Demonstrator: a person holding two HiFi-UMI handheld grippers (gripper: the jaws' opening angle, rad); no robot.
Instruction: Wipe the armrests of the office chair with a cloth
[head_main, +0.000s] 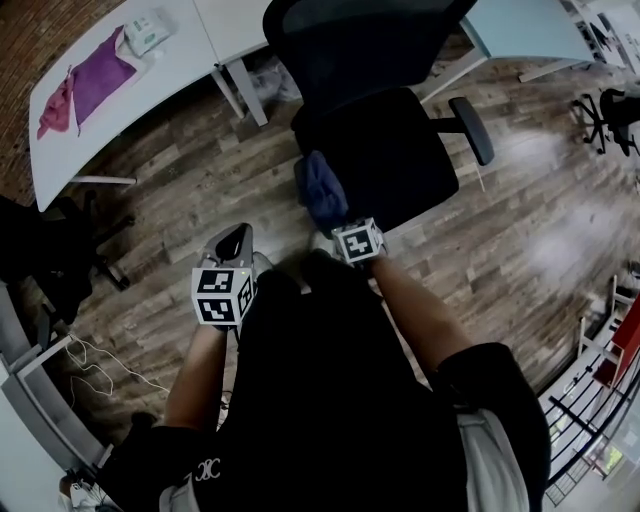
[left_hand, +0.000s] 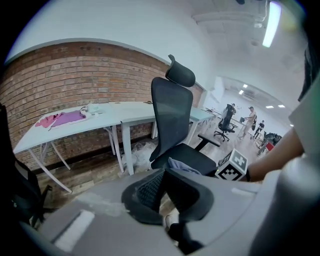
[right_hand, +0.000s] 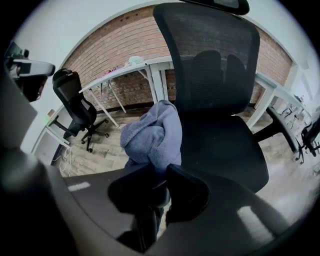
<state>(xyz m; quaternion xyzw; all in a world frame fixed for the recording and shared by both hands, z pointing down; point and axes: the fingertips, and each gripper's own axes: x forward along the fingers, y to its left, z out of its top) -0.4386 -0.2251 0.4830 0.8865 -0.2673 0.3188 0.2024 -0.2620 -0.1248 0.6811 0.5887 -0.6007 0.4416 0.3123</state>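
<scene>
The black office chair (head_main: 380, 150) stands right in front of me, and its mesh back (right_hand: 215, 55) fills the right gripper view. My right gripper (head_main: 335, 222) (right_hand: 159, 172) is shut on a bunched blue cloth (head_main: 322, 188) (right_hand: 152, 132). The cloth sits at the chair's left side and covers the armrest there. The chair's right armrest (head_main: 472, 128) is bare. My left gripper (head_main: 238, 238) (left_hand: 163, 187) hangs lower left of the chair, apart from it, jaws together with nothing between them. The left gripper view shows the chair (left_hand: 172, 125) from the side.
White desks (head_main: 180, 60) stand behind the chair, with purple and pink cloths (head_main: 95, 80) on the left one. Another black chair (head_main: 40, 250) is at my left and one more (head_main: 610, 110) at far right. Cables (head_main: 100, 370) lie on the wooden floor.
</scene>
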